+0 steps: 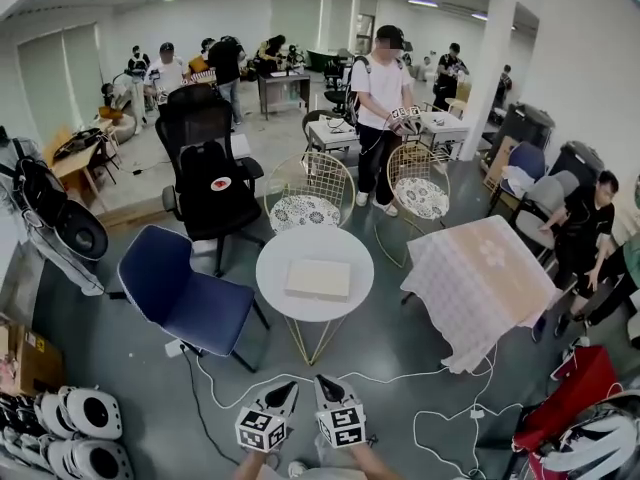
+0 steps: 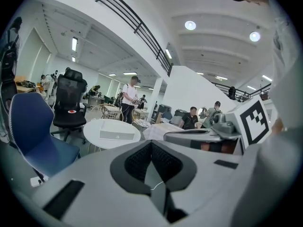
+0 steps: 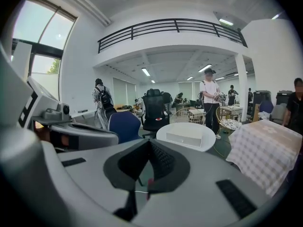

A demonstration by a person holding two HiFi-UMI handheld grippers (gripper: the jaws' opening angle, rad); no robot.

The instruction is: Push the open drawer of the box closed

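Note:
A flat cream box [image 1: 318, 279] lies on the round white table [image 1: 275, 253], a good way ahead of both grippers. Its front face [image 3: 183, 139] looks flush from here; I cannot tell whether a drawer stands out. My left gripper [image 1: 284, 389] and right gripper [image 1: 326, 382] are held side by side low at the near edge of the head view, over the floor. Both point toward the table. In the left gripper view the dark pads [image 2: 142, 161] meet with nothing between them, and the box [image 2: 117, 135] is far off. The right gripper [image 3: 149, 150] is likewise shut and empty.
A blue chair [image 1: 185, 290] stands left of the table, a black office chair [image 1: 210, 183] behind it. A cloth-covered table [image 1: 482, 278] is to the right. Two wire chairs [image 1: 308, 196] stand beyond. Cables [image 1: 430, 388] trail on the floor. A person [image 1: 382, 108] stands further back; helmets [image 1: 70, 430] lie at the lower left.

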